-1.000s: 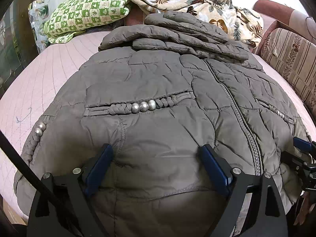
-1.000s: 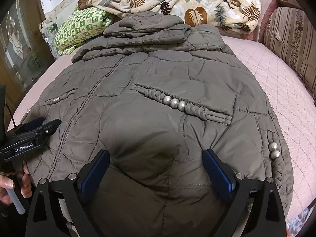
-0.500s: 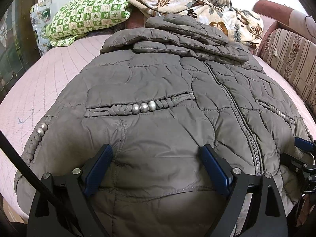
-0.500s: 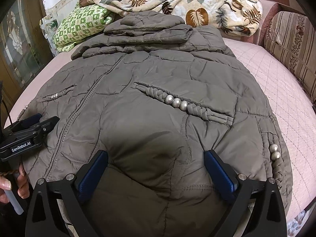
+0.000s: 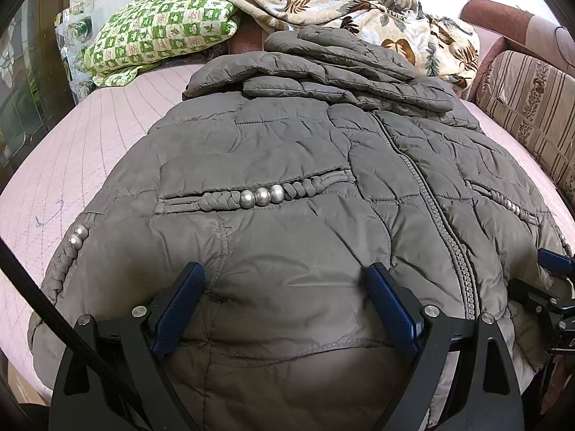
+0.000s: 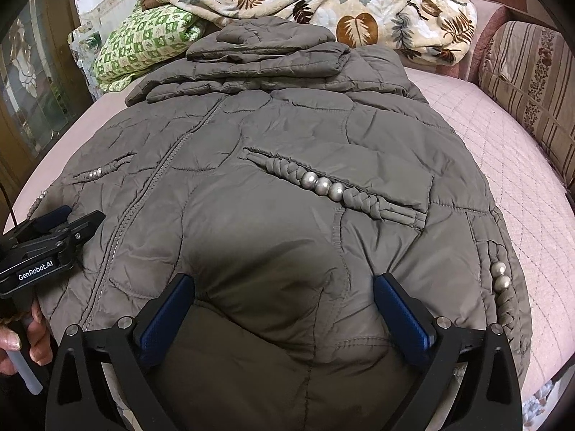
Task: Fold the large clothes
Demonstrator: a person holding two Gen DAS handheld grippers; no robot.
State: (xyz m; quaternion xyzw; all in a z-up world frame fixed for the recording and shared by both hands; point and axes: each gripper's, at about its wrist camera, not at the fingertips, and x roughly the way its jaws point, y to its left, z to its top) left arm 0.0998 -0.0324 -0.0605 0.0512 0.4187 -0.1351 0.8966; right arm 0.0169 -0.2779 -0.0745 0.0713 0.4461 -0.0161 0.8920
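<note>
A grey-brown quilted puffer jacket [image 5: 287, 143] [image 6: 287, 136] lies front up on the pink bed, zipped. Its sleeves and hood are folded across the collar end at the far side. Braided pocket trims carry silver beads [image 5: 261, 195] [image 6: 321, 185]. My left gripper [image 5: 284, 280] hovers open over the near hem, left of the zip, with fabric bulging between its blue pads. My right gripper [image 6: 284, 287] stands open over the hem right of the zip. Each gripper shows at the edge of the other's view: the left gripper [image 6: 54, 230] and the right gripper [image 5: 553, 280].
A green checked pillow [image 5: 161, 36] and a leaf-print blanket [image 6: 341, 3] lie at the head of the bed. A striped cushion [image 6: 532, 82] lines the right side. Pink quilted bedcover [image 5: 72, 165] shows on both sides of the jacket. A hand [image 6: 21, 337] grips the left gripper's handle.
</note>
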